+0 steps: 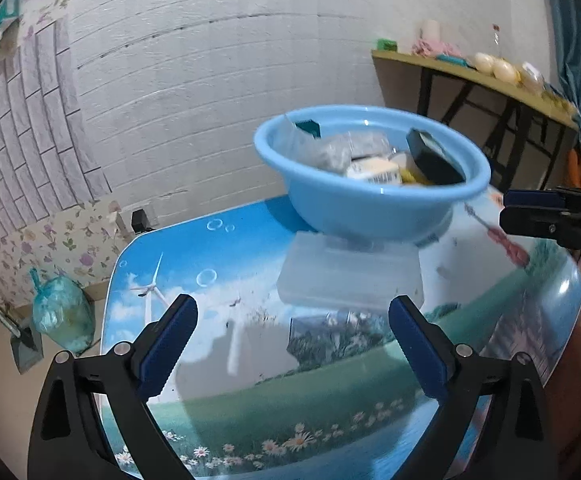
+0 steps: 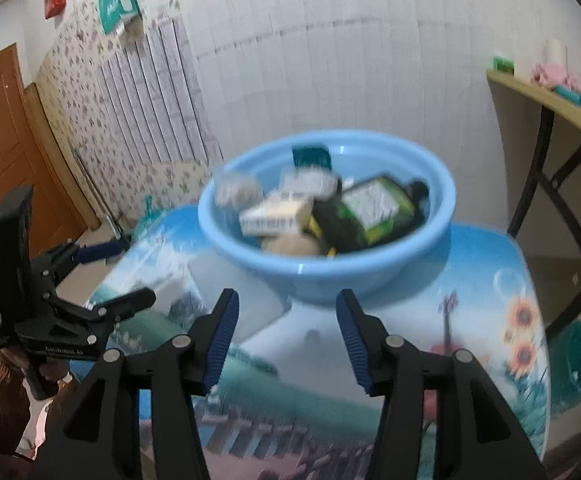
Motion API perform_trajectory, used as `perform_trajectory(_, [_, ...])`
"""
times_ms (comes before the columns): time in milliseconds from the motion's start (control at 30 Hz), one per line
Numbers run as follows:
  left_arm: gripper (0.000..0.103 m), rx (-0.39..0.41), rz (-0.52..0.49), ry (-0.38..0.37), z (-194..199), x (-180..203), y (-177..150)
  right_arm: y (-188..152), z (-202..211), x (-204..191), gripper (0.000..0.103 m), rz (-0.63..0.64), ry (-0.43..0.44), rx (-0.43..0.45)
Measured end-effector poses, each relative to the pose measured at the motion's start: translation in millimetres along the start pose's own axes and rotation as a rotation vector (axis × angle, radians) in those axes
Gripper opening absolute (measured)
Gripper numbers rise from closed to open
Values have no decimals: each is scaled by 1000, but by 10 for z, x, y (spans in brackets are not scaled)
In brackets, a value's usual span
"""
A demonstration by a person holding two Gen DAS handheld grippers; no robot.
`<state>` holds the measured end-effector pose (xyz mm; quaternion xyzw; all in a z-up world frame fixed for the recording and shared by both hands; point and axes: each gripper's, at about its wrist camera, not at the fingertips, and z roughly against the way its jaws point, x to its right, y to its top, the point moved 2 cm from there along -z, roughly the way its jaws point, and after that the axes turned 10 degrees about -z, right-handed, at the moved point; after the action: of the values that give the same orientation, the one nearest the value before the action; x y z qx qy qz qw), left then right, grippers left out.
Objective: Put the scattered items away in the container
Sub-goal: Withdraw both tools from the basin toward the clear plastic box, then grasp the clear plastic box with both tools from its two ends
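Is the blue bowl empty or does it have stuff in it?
It has stuff: the blue bowl holds a dark bottle, a small box and other packets.

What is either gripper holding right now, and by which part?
Nothing. The left gripper is wide open with only the table between its fingers, and the right gripper is open and empty, both short of the blue basin.

Black claws (image 1: pixel 292 308) (blue ribbed pads).

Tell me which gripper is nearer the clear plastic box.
Left. The left gripper hangs open just short of the clear plastic box; the right gripper sits off to its side, facing the blue basin.
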<state>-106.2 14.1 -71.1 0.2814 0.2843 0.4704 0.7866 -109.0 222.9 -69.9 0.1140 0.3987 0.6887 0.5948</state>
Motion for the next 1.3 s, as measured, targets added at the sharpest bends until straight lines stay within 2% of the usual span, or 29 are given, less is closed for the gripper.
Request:
perform_trajectory(167, [97, -22, -56, -39, -112, 54, -24, -104, -171, -2, 55, -46, 13, -73])
perform_trajectory(367, [97, -19, -76, -89, -239, 14, 18, -119, -350, -20, 59, -84, 30, -122])
perform_trajectory(467, [97, -49, -107, -112, -341, 25, 52, -150, -436, -26, 60, -105, 36, -145])
perform_trajectory(900, [97, -107, -207, -186, -720, 69, 100, -121, -790, -99, 60, -120, 50, -204])
perform_trajectory(1300, [99, -78, -339, -279, -696, 393, 171, -106, -956, -34, 60, -167, 77, -242])
